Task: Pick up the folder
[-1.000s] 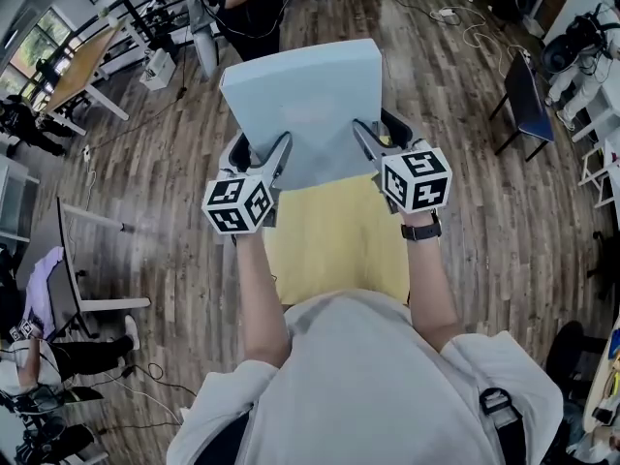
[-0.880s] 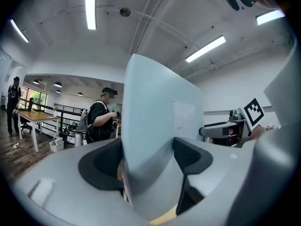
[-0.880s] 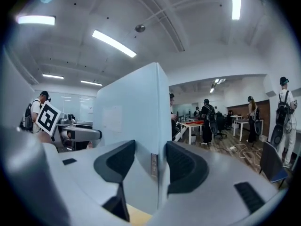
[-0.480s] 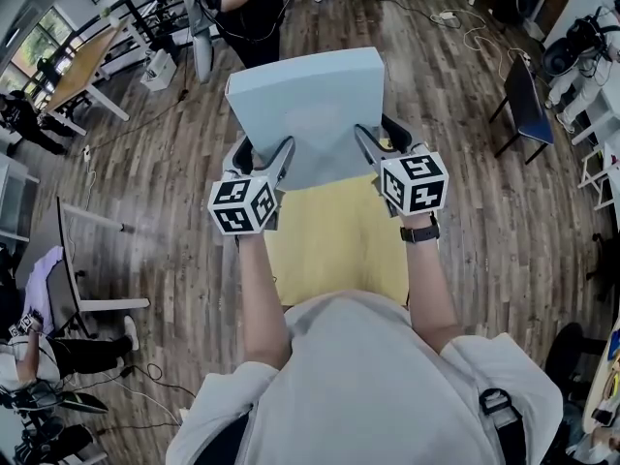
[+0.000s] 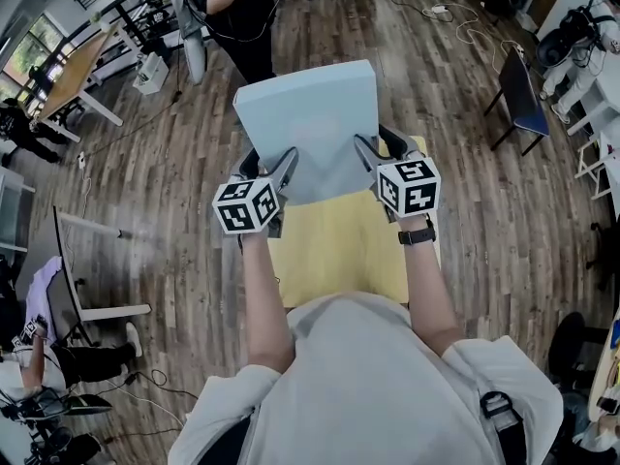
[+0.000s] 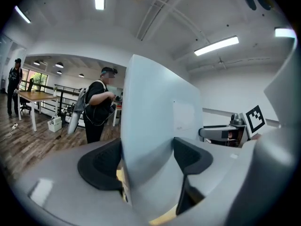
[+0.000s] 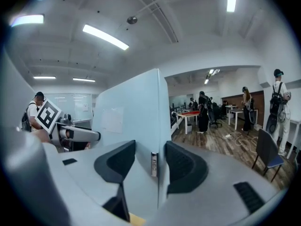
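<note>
A thick light-blue folder [image 5: 315, 124] is held up in the air over a yellow table [image 5: 339, 250], its flat face turned towards me. My left gripper [image 5: 266, 166] is shut on its lower left edge, and my right gripper [image 5: 378, 153] is shut on its lower right edge. In the left gripper view the folder [image 6: 155, 121] stands on edge between the dark pads [image 6: 101, 164] of the left gripper [image 6: 146, 161]. In the right gripper view the folder [image 7: 131, 121] fills the gap of the right gripper [image 7: 151, 163], with a small metal clip showing at its spine.
A person in black [image 5: 232, 3] stands just beyond the folder. A dark blue chair [image 5: 523, 90] is at the right, wooden desks [image 5: 68, 76] at the left, and cables [image 5: 455, 17] lie on the plank floor. Other people stand further back.
Both grippers have sunk a little towards the yellow table with the folder still gripped between them. The folder has tipped slightly.
</note>
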`<state>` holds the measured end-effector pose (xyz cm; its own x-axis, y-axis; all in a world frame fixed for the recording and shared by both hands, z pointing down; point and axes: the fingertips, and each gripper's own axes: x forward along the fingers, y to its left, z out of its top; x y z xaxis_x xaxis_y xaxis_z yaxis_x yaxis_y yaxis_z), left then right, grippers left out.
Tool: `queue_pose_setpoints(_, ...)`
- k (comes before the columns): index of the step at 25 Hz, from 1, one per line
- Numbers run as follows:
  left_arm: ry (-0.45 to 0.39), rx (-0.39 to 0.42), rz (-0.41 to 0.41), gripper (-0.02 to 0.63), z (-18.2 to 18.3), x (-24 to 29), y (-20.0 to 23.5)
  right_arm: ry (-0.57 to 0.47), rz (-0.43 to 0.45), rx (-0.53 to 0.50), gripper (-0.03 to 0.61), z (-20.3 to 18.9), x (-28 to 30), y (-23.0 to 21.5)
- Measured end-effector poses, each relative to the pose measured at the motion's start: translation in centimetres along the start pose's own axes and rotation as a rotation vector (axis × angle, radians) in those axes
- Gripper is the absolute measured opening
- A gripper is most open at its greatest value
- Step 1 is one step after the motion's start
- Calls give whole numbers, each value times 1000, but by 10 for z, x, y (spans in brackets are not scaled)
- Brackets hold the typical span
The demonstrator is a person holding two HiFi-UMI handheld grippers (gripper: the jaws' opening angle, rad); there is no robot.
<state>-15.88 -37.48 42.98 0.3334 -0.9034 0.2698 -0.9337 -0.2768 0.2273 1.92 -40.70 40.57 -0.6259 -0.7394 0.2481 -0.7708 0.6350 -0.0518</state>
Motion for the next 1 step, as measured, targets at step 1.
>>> queue_pose_setpoints(1, 25, -16, 1, 351, -10, 3, 4, 21, -1, 9, 218, -9, 4, 0)
